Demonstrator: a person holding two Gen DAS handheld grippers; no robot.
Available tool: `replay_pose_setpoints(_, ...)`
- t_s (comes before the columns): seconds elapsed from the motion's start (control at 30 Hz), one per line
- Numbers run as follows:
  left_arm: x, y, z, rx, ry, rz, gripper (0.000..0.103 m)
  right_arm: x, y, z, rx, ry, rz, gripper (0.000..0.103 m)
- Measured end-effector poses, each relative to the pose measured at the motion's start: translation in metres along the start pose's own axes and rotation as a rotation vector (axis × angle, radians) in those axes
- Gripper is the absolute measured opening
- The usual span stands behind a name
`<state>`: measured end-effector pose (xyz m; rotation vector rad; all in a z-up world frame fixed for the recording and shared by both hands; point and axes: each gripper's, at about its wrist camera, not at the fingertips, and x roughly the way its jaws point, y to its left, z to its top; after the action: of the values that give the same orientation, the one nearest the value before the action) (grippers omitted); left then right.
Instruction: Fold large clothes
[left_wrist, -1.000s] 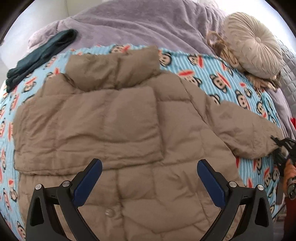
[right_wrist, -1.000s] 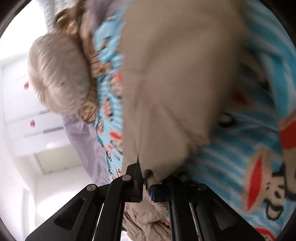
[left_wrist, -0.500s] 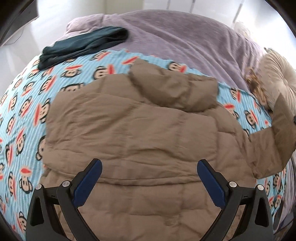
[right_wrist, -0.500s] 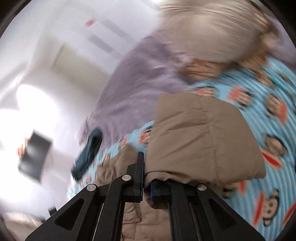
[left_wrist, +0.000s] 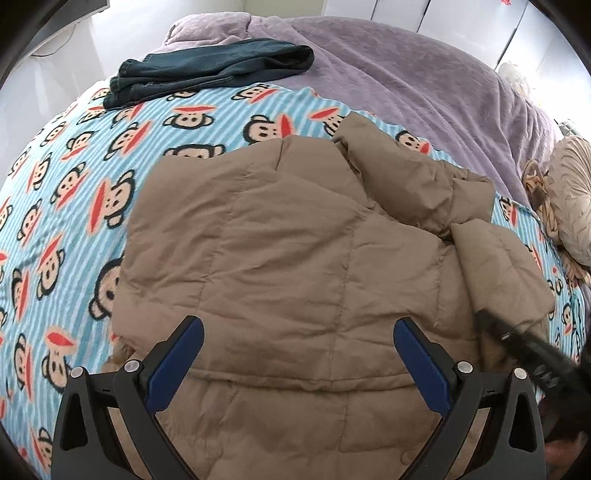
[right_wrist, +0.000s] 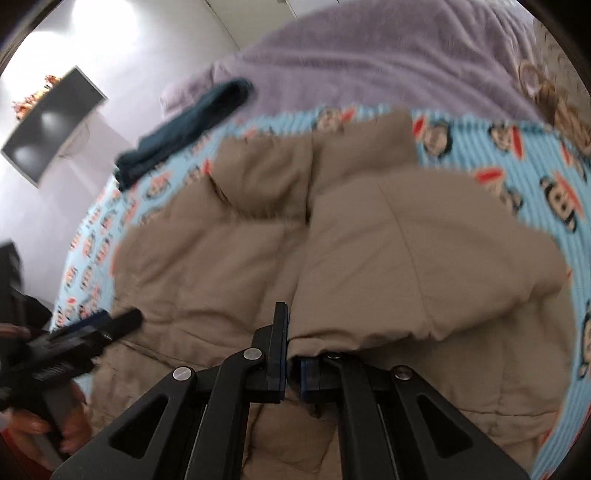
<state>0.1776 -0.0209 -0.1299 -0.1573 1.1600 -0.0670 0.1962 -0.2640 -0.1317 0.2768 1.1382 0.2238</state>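
Fingers first: the right gripper (right_wrist: 291, 365) is clenched tight on the cuff end of the tan puffer jacket's sleeve (right_wrist: 424, 266), while the left gripper (left_wrist: 299, 354) hangs over the jacket (left_wrist: 280, 258) with its fingers spread wide and nothing between them. The jacket lies flat on the monkey-print blanket (left_wrist: 74, 192) on the bed, so this looks like the sleeve-fold step, with the sleeve carried in over the body. Next up, I'd guess, is laying that sleeve flat across the jacket and letting go, without dragging the rest out of shape.

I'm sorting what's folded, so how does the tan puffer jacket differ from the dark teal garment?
The tan quilted puffer jacket lies spread on the monkey-print blanket, bulky, one sleeve pinched by the right gripper. The dark teal garment is flatter, smaller, untouched at the blanket's far edge. Both rest on the bed.
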Motion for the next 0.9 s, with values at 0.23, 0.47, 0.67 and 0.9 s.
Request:
replay_pose_setpoints(0.23, 0.016, -0.01, 0.003, 0.008, 0.02, -0.049, 0.103, 0.017, -0.011, -0.011, 0.054, 0.088, -0.032, 0.019)
replay_pose_setpoints(0.47, 0.026, -0.011, 0.011, -0.022, 0.028, -0.115, 0.103, -0.038, -0.063, -0.017, 0.338, 0.001, 0.087, 0.067)
replay_pose_setpoints(0.67, 0.031, 0.005, 0.012, -0.107, 0.074, -0.308, 0.103, -0.047, -0.122, -0.005, 0.619, -0.096, 0.086, 0.022)
replay_pose_setpoints(0.9, 0.014, 0.04, 0.017, -0.236, 0.061, -0.551, 0.103, -0.039, -0.024, 0.037, 0.206, -0.088, 0.098, 0.013)
